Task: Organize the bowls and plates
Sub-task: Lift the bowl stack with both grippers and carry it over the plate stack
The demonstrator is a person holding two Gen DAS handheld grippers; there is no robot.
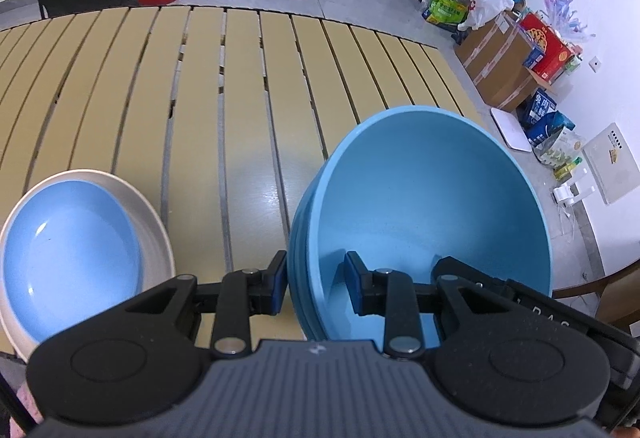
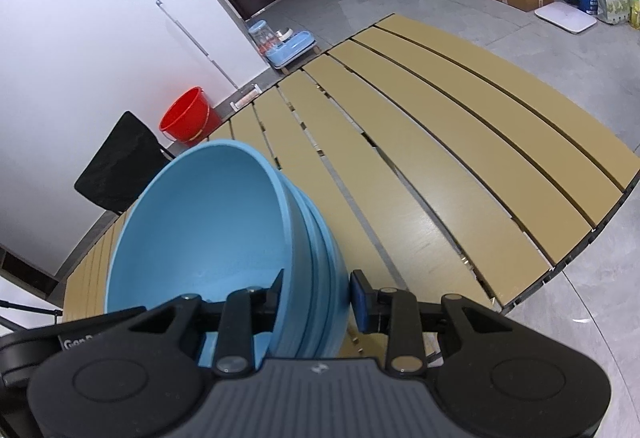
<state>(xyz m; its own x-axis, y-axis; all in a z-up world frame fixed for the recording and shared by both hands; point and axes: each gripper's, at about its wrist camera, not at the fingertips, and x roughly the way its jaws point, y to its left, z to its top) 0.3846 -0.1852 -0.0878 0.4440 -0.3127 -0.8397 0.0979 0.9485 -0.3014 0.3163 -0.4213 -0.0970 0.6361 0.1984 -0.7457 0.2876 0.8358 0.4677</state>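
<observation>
On the slatted desk [image 1: 240,78], a stack of blue bowls [image 1: 420,198] sits w/ both tools straddling opposite rims: left tool [image 1: 316,288] and right tool [image 2: 316,302], each part-open, one finger inside, one outside, not clamped yet. Bowls look stiff, smooth, prob. slippery and heavy-ish as a stack, so grip the walls low on both sides; blue plate [image 1: 72,250] lies apart, left.

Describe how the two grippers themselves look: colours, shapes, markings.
Both the left gripper and right gripper have black linkage arms with silver pivot pins, round black housings, a ribbed grey centre plate and blue pads on the fingers. White lettering, only partly readable, marks each.
</observation>
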